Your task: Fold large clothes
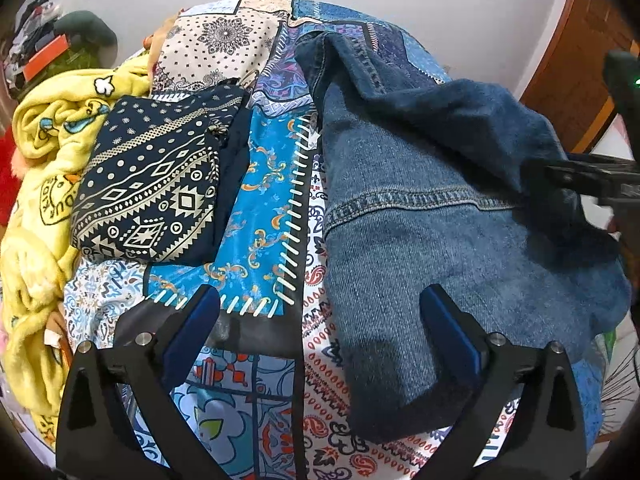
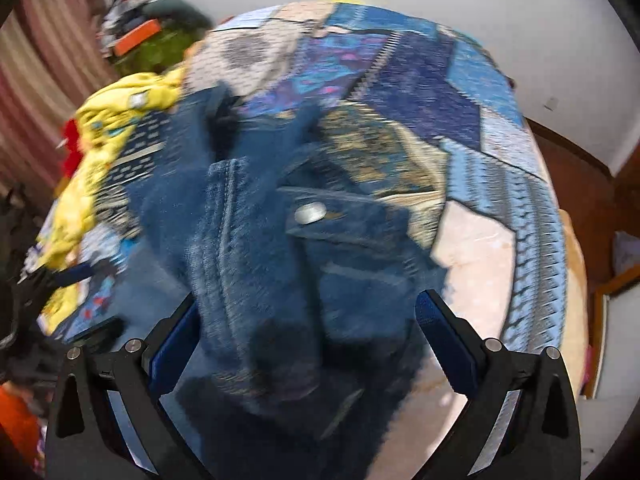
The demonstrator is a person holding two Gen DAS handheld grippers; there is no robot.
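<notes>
A blue denim jacket (image 1: 420,216) lies on the patterned bedspread (image 1: 264,208), partly folded, with a darker flap turned over at the right. My left gripper (image 1: 320,312) is open just above its near left edge, holding nothing. The right gripper (image 1: 568,178) reaches in from the right edge over the dark flap. In the blurred right wrist view the jacket (image 2: 304,248) with a metal button (image 2: 310,213) fills the middle, and my right gripper (image 2: 308,320) is open right over it.
A folded navy patterned garment (image 1: 156,188) lies left of the jacket. A yellow fleece blanket (image 1: 44,200) is heaped at the bed's left edge. A pile of things (image 1: 48,52) sits far left. A wooden panel (image 1: 576,64) and white wall are behind.
</notes>
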